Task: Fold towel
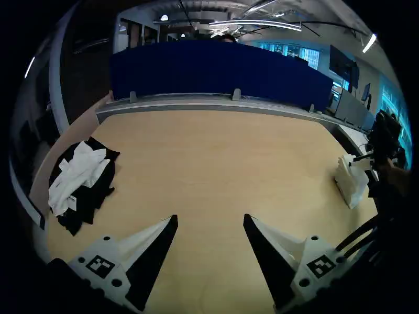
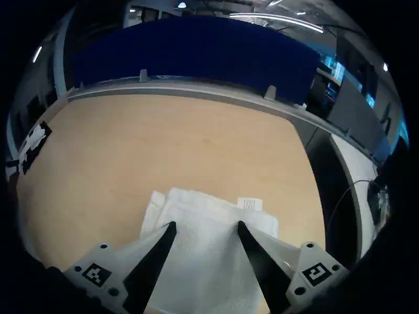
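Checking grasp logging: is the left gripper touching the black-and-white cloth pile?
Apart. The left gripper view shows bare wooden table between the open left gripper and the cloth pile, which lies off to its left.

Light wooden table (image 1: 220,157) with a folded white towel (image 2: 209,261) and a black-and-white cloth pile (image 1: 78,183)

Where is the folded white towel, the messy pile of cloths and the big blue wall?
folded white towel (image 2: 209,225), right gripper view, on its top layer.
pile of cloths (image 1: 78,175), left gripper view, on the white cloth on top.
blue wall (image 1: 220,68), left gripper view, on its middle.
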The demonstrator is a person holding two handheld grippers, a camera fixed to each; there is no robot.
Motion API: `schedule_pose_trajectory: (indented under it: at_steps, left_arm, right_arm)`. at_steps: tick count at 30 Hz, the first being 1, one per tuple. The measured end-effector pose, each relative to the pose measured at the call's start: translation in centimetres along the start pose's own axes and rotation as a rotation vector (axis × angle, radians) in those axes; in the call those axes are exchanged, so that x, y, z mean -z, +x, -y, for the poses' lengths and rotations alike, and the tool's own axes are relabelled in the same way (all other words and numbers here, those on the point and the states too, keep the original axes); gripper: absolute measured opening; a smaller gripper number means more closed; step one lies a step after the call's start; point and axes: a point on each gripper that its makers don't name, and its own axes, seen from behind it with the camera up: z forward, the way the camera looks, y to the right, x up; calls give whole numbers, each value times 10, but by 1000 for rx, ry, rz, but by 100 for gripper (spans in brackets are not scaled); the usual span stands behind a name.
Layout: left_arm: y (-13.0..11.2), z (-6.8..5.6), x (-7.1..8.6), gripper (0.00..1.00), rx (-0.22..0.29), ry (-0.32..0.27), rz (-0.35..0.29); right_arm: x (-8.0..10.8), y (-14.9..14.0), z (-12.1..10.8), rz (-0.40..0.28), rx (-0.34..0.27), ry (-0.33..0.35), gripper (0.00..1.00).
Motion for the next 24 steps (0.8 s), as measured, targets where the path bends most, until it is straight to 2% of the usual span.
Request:
schedule_pose_trajectory:
  at_steps: [11,20,24]
  left_arm:
    - [5,1,1,93,-8,-14,-17]
    - [13,3,2,93,-11,-27,-39]
    - [18,3,3,93,-7,-31,-52]
  right_arm:
    - [47,19,3,-96,-2,-43,91]
    - [90,36,8,-238,-39,-104,91]
    - [113,50,9,-336,-72,-138,91]
